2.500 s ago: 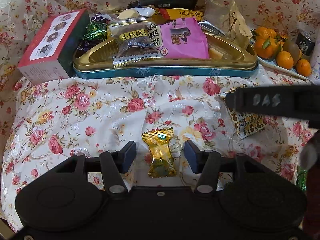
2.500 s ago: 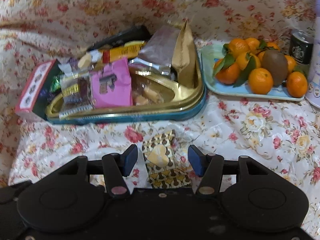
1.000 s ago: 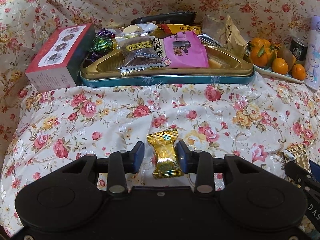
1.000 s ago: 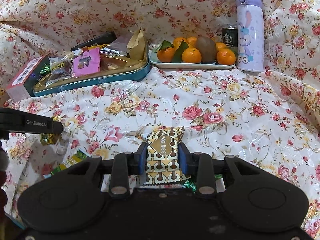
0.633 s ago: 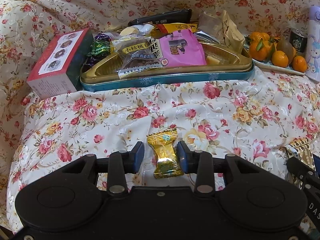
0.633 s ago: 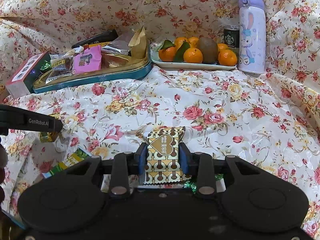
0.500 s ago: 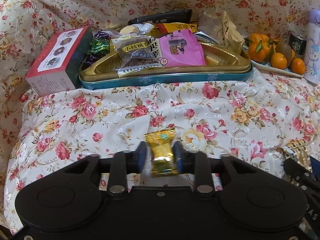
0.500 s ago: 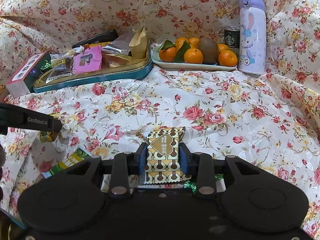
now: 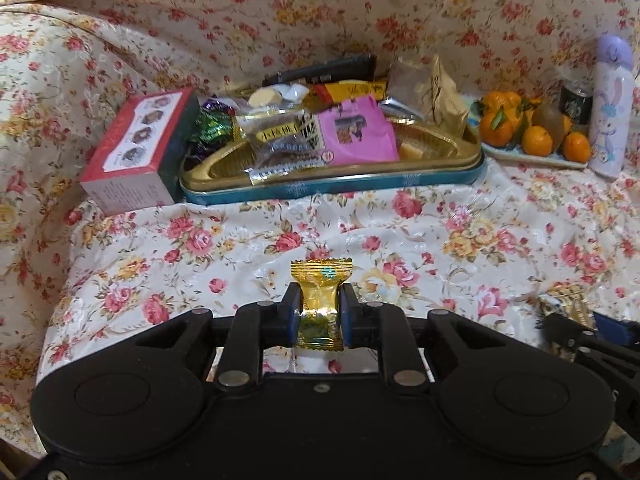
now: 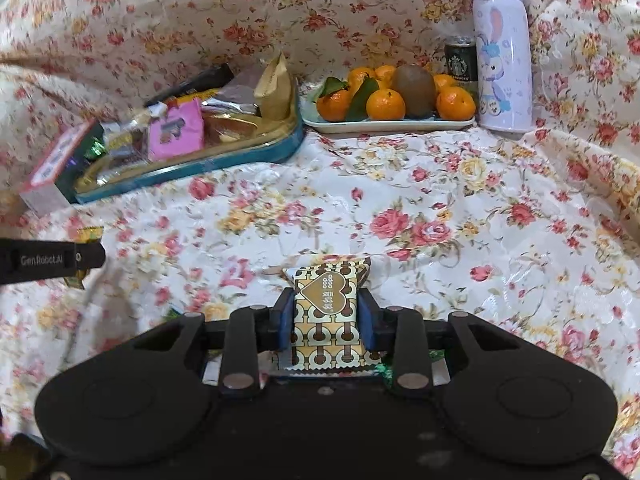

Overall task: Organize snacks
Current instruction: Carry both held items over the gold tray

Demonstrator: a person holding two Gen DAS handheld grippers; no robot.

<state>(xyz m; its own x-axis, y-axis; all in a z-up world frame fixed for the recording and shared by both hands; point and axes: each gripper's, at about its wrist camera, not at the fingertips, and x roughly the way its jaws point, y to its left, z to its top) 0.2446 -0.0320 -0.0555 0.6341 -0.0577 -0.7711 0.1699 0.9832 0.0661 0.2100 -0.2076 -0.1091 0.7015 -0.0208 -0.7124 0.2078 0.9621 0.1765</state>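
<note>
Above cloth (image 9: 440,220), left gripper (image 9: 320,314) (tilted down)

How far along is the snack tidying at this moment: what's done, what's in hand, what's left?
Done: the gold tray already holds several packets, including a pink packet.
In hand: the left gripper is shut on a gold candy; the right gripper is shut on a patterned heart packet.
Left: both must reach the tray; a green wrapper lies on the cloth.

Patterned snack packet (image 10: 325,320) between right gripper (image 10: 325,322) jaws.
</note>
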